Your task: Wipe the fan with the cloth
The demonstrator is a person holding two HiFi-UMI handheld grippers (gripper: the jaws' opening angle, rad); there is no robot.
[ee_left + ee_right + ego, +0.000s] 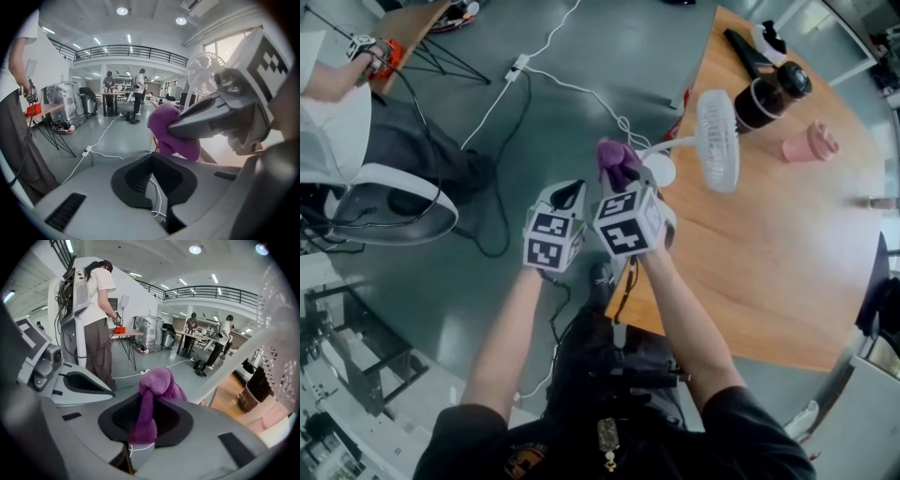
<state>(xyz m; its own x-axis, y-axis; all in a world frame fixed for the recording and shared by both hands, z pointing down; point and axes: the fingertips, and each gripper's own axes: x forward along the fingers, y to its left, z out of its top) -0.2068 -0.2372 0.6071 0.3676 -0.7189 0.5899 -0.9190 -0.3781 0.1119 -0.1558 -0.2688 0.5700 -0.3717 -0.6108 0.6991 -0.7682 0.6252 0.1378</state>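
Right tongs (617, 180) clenched on the cloth (619, 159). A purple strip runs down between the jaws, and the rest is bunched in a soft knot just past the tips. Cloth is fuzzy and looped like terry, with no flat fold to it.

Left tongs (572, 195) shut with nothing in them. They sit just beside the right tongs, on their left, with the tips a little behind the cloth.

Fan (717, 141) stands ahead and to the right of the right tongs. Its white round grille of fine radial wires is upright and seen nearly edge-on. A thin curved white neck leads down to a round flat base just right of the cloth bunch; I cannot tell whether they touch. From the right gripper view the grille fills the far right edge, apart from the cloth.

Bench (769, 272) is under the fan, right of both tongs. It is smooth pale wood with a rounded edge.

Beyond the fan are a dark glossy jar (769, 94) and a pink ribbed cup (811, 142), well apart from the tongs.

Ahead of the left tongs, a white cable (553, 84) lies on the grey floor (609, 47).
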